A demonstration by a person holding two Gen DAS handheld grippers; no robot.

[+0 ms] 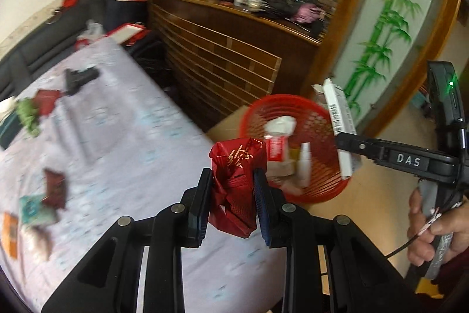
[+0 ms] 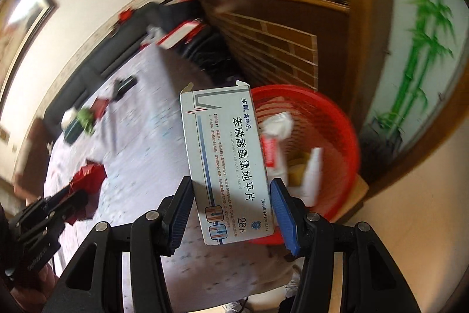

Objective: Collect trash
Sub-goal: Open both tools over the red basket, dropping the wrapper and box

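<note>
My left gripper [image 1: 233,189] is shut on a crumpled red packet [image 1: 237,181] and holds it over the bed edge, just left of the red mesh basket [image 1: 319,189]. My right gripper [image 2: 231,201] is shut on a white medicine box [image 2: 227,163], held upright in front of the basket [image 2: 343,143]. In the left wrist view the right gripper [image 1: 346,145] holds the box [image 1: 338,113] above the basket's right rim. The basket holds a red-and-white tube [image 1: 275,145], a small white bottle [image 1: 304,163] and crumpled paper. The left gripper [image 2: 73,201] with its red packet shows at the lower left of the right wrist view.
A bed with a pale patterned sheet [image 1: 126,137] carries several wrappers and packets [image 1: 52,189], a green item [image 1: 27,113] and a black object [image 1: 79,78]. A wooden slatted cabinet [image 1: 222,60] with a cluttered top stands behind. The basket rests on a cardboard box [image 1: 225,122].
</note>
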